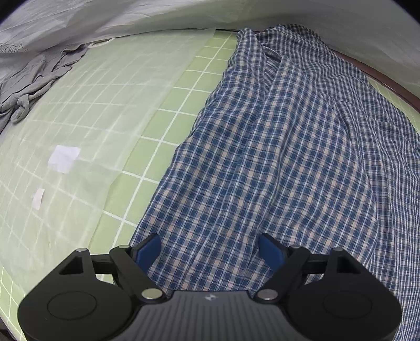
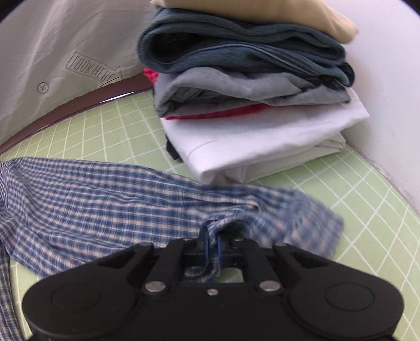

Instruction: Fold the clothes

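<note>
A blue and white checked shirt [image 1: 283, 147] lies spread over the green grid mat [image 1: 168, 123], its collar toward the far edge. My left gripper [image 1: 210, 251] hangs just over the shirt's near hem, its blue pads wide apart and the cloth lying flat under them. In the right wrist view the same checked shirt [image 2: 105, 199] stretches across the mat [image 2: 367, 223]. My right gripper [image 2: 212, 249] is shut on a bunched fold of the shirt's edge, with cloth pinched between the blue pads and the loose end blurred to its right.
A stack of folded clothes [image 2: 249, 86], white at the bottom and tan on top, stands on the mat by a white wall. A crumpled grey garment [image 1: 34, 84] lies at the far left beside a translucent sheet [image 1: 78, 118]. White fabric [image 1: 131, 23] hangs behind the table's brown rim.
</note>
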`<control>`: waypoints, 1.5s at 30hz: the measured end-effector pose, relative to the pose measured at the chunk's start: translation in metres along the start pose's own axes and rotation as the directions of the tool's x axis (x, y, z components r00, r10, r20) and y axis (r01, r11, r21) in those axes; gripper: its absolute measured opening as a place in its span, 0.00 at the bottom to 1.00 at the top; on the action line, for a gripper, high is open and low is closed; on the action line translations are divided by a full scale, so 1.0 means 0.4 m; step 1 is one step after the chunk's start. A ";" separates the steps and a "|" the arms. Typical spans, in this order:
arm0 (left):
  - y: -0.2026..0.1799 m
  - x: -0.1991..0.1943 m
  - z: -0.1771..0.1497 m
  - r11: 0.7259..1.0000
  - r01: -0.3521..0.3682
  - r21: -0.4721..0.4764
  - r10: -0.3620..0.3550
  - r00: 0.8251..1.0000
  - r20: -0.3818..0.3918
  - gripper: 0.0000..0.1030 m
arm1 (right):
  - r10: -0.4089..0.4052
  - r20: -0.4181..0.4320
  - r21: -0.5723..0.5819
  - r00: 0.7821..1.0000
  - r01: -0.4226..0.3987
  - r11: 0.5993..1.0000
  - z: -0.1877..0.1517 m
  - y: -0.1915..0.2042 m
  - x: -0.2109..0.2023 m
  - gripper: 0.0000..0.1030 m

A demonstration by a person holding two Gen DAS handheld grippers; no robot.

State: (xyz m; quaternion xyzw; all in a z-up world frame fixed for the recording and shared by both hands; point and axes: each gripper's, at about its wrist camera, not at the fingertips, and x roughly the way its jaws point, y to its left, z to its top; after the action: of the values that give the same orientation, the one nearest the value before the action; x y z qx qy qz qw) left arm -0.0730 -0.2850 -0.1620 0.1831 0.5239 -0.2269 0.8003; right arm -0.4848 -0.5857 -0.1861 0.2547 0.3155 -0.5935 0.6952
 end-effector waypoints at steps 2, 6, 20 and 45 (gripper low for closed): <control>0.009 -0.016 0.005 1.000 0.012 0.015 -0.013 1.000 0.027 0.80 | 0.013 0.025 -0.026 1.000 -0.013 1.000 0.010 0.025 -0.023 0.06; 0.047 -0.035 0.012 0.999 0.044 0.010 -0.044 0.997 0.065 0.80 | 0.045 0.098 -0.076 0.994 -0.038 0.996 0.044 0.099 -0.081 0.06; 0.193 -0.034 0.055 0.998 0.046 -0.047 -0.042 0.995 0.089 0.80 | 0.530 -0.023 -0.333 0.848 -0.506 0.795 0.034 0.733 -0.196 0.08; -0.115 -0.057 0.069 0.961 0.060 0.269 -0.098 0.987 0.129 0.80 | 0.060 0.001 -0.030 0.998 -0.060 0.998 -0.124 0.176 -0.172 1.00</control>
State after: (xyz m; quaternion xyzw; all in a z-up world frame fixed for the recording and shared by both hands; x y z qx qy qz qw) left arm -0.0856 -0.3341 -0.1330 0.2506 0.4378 -0.3388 0.7942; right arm -0.4287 -0.4922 -0.1701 0.2528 0.3160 -0.5679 0.7168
